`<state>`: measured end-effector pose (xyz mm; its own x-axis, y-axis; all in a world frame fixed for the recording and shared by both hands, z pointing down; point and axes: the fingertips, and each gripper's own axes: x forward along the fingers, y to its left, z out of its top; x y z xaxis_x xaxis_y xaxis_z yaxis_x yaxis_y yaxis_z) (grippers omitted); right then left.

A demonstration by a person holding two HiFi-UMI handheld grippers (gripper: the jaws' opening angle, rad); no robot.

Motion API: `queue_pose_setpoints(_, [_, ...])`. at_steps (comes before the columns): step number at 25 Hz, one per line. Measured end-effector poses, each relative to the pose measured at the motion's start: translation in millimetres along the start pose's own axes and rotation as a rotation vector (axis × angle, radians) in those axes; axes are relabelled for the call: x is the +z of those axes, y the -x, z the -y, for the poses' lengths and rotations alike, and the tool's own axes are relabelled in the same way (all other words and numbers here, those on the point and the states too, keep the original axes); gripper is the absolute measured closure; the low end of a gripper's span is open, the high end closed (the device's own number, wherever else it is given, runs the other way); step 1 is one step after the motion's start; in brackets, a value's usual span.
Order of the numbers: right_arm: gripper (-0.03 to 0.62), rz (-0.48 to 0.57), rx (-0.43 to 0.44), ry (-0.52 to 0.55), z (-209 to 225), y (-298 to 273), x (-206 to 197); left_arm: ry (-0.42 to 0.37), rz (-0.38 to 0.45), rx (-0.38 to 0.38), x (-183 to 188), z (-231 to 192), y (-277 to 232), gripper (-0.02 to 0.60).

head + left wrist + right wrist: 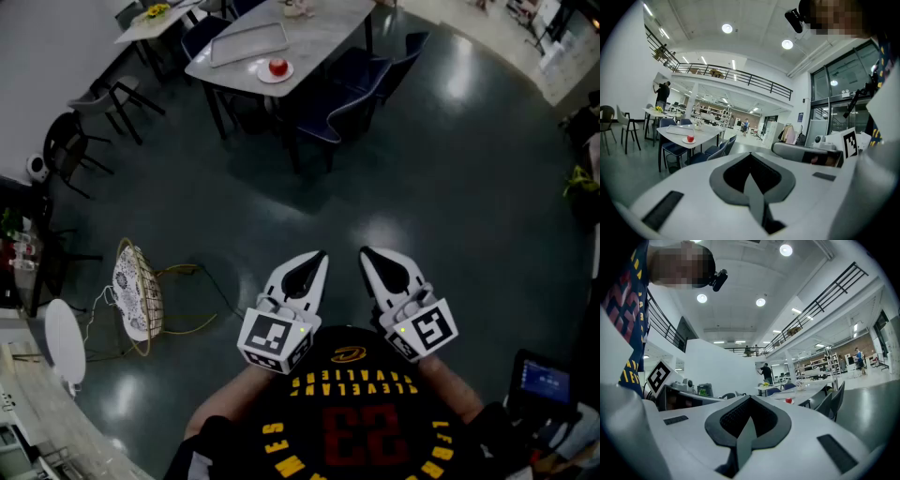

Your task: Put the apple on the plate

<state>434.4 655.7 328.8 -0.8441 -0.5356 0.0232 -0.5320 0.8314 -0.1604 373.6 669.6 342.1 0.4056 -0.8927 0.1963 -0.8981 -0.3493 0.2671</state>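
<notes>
Dark polished floor [441, 169], pale desk [319, 33] far across it, left tongs [317, 261] and right tongs [370, 258] side by side before the person's chest, jaws of both pressed together on nothing, white plate [263, 75] near the desk's edge, red apple [278, 67] sitting on it

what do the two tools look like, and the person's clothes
The left tool and right tool are white tapered shells with black teardrop insets, each carrying a black-and-white marker cube. The person wears a black jersey with yellow lettering and red numerals.
</notes>
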Motion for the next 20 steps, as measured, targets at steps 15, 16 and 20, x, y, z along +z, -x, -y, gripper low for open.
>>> queue_pose_setpoints(15, [0.588, -0.041, -0.065, -0.041, 0, -162, -2, 0.097, 0.044, -0.053, 43, -161, -13, 0.581])
queue_pose_setpoints(16, [0.588, -0.043, -0.068, -0.045, 1, -170, -1, 0.099, 0.045, -0.054, 45, -169, -14, 0.581])
queue_pose_setpoints(20, [0.588, -0.039, -0.078, -0.057, 9, -195, -1, 0.118, 0.037, -0.044, 49, -196, -20, 0.581])
